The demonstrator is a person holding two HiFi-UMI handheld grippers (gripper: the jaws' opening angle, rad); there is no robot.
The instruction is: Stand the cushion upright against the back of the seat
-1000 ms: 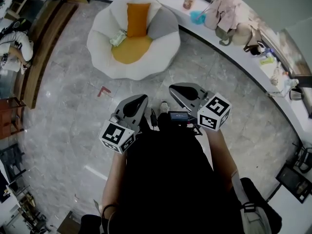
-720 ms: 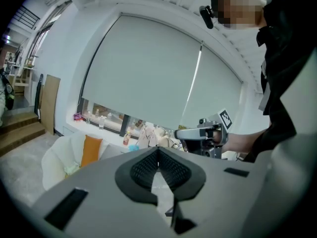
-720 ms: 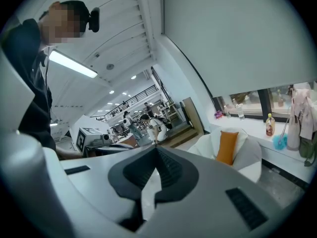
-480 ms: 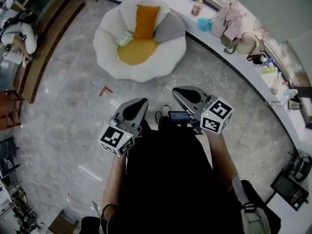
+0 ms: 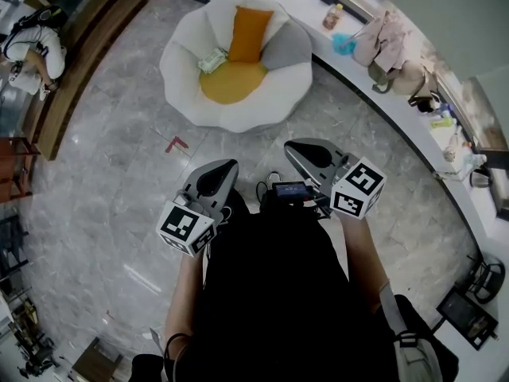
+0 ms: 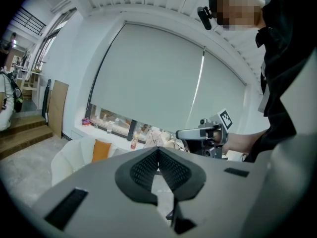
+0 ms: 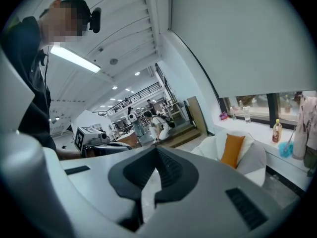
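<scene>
An orange cushion (image 5: 249, 34) stands upright against the back of a white petal-shaped seat (image 5: 181, 70), above its yellow seat pad (image 5: 232, 82). The cushion (image 6: 101, 149) also shows small in the left gripper view and, as the cushion (image 7: 232, 150), in the right gripper view. My left gripper (image 5: 225, 167) and right gripper (image 5: 291, 146) are held close to my body, well short of the seat. Both are shut with nothing between their jaws.
A small pale green thing (image 5: 212, 60) lies on the seat's left side. A curved white ledge (image 5: 406, 110) carries a bottle (image 5: 331, 16), bags and clutter. Wooden steps (image 5: 71, 70) and a crouched person (image 5: 32, 50) are at the left. Grey marble floor (image 5: 119, 181) lies between me and the seat.
The seat has shifted to the right in the head view. Both grippers stay shut and held close to my body.
</scene>
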